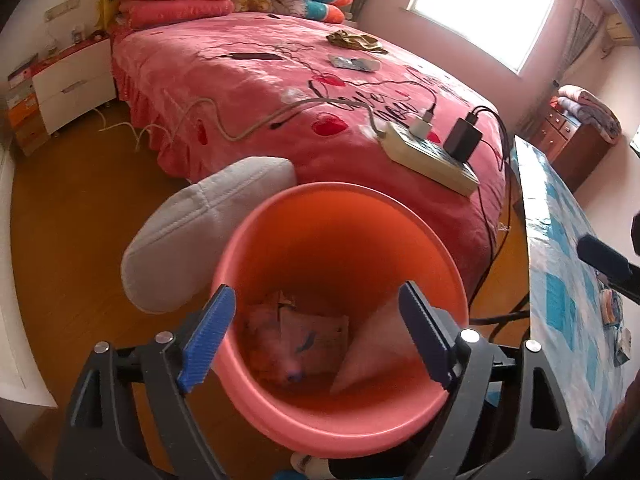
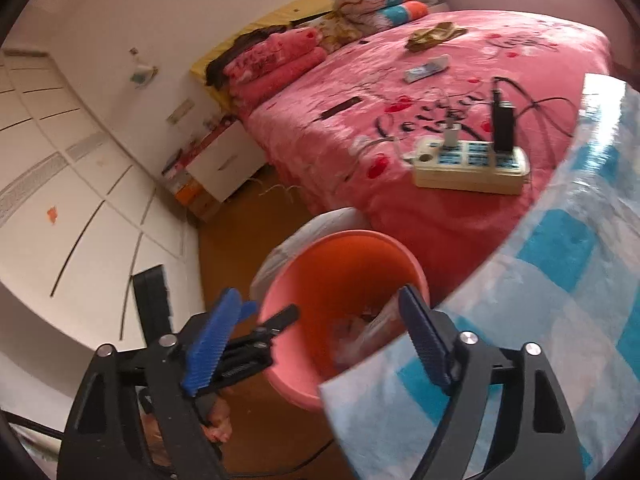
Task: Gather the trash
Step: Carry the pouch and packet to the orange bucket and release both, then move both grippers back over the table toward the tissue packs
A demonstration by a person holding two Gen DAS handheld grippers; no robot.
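Observation:
A pink round bin [image 1: 424,232] stands on the wooden floor between the bed and the table; it also shows in the right wrist view [image 2: 308,280]. Crumpled paper and wrappers [image 1: 312,330] lie at its bottom. My left gripper [image 1: 316,336] is open and empty, directly above the bin's mouth, fingers straddling it. My right gripper [image 2: 320,340] is open and empty, held over the near rim of the bin and the table edge. The left gripper's fingers [image 2: 280,318] show at the bin's left rim in the right wrist view.
A pink bed [image 1: 248,80] holds a power strip [image 1: 432,156] with chargers and cables. A grey cushion [image 1: 192,236] leans beside the bin. A table with a blue-checked cloth [image 2: 540,320] is at the right. A white nightstand [image 1: 72,84] stands far left.

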